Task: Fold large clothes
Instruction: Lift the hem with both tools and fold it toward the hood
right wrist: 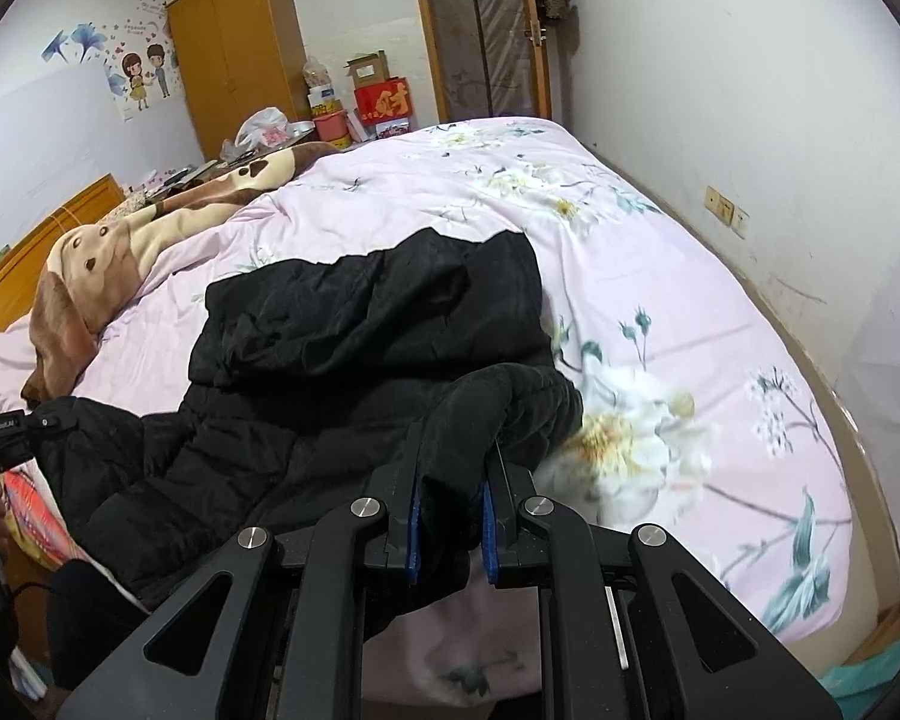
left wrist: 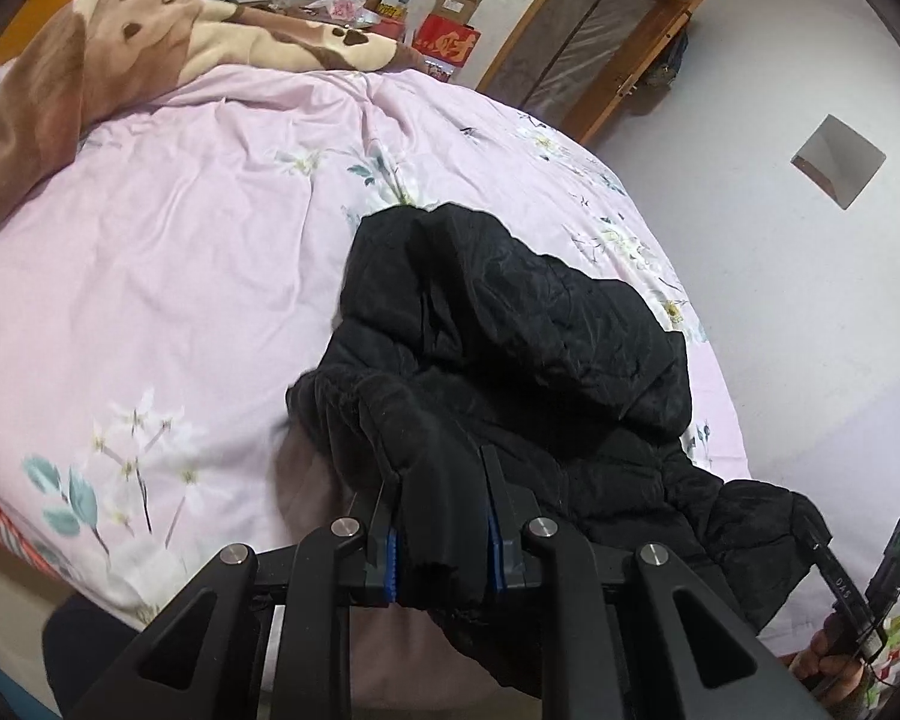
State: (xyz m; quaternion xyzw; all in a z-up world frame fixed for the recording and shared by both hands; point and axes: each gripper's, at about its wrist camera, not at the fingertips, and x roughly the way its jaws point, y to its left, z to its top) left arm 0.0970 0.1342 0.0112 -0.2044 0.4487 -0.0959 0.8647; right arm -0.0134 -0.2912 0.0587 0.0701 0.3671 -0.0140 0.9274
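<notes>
Left wrist view: the left gripper (left wrist: 441,516) is clamped on a cuff-like edge of the black padded jacket (left wrist: 510,330), which lies at the near edge of the pink floral duvet (left wrist: 180,240).

Right wrist view: the right gripper (right wrist: 450,516) pinches the jacket's opposite end (right wrist: 360,330). Holding both ends likely keeps the fold line taut.

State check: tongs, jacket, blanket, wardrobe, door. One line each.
left tongs: shut on black padded jacket, near edge.
right tongs: shut on black padded jacket, near edge.
black padded jacket: partly folded, hood end lying on the quilt.
pink floral quilt: spread over the bed, wrinkled.
brown dog blanket: bunched at the bed's far side.
wardrobe: doors closed.
door: closed.
</notes>
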